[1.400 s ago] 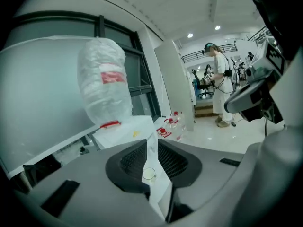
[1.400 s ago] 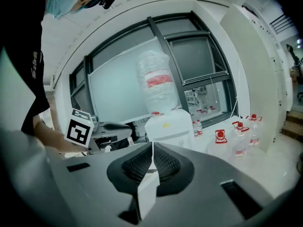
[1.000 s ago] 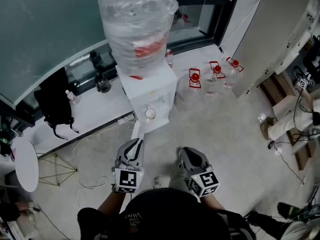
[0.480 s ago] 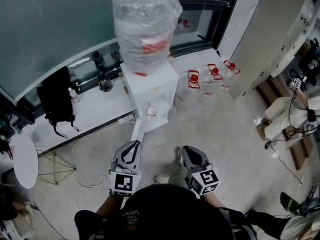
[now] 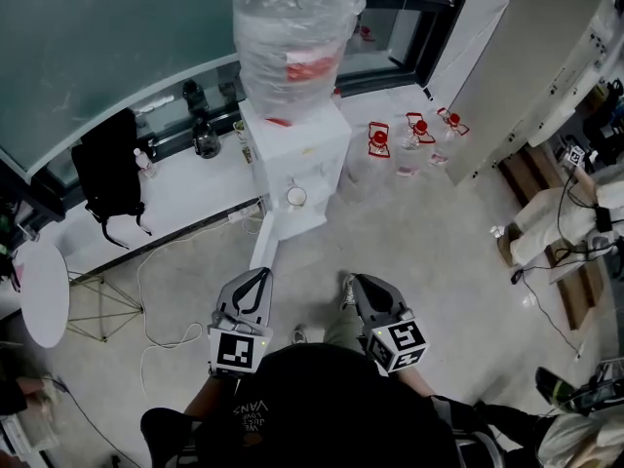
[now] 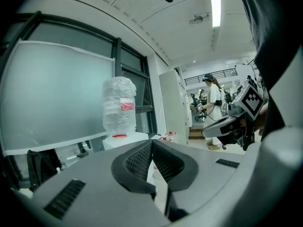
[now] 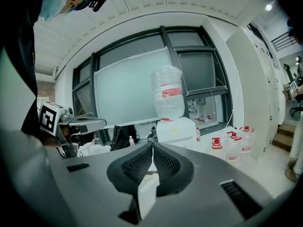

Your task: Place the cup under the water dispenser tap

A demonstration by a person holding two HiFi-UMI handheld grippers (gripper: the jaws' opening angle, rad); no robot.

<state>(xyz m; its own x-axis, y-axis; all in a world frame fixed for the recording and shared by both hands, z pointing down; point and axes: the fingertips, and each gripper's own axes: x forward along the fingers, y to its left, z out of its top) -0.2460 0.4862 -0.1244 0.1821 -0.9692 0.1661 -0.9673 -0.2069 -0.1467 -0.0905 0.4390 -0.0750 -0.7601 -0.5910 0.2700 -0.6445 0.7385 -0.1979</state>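
The cup (image 5: 295, 197) is seen under the far dispenser (image 5: 302, 154) tap; left gripper (image 5: 259, 275) and right gripper (image 5: 354, 282) are held near, closed, empty.

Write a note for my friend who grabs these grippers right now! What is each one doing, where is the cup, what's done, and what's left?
Left gripper: fingers shut, nothing between them, held short of the dispenser.
Right gripper: fingers shut, empty, beside the left one.
Cup: stands in the front recess of the white water dispenser, touched by neither gripper.
Done: the cup looks placed where the tap should be; the tap itself is too small to make out.
Left: check that the cup sits right under the tap, and nudge it only if it is off.
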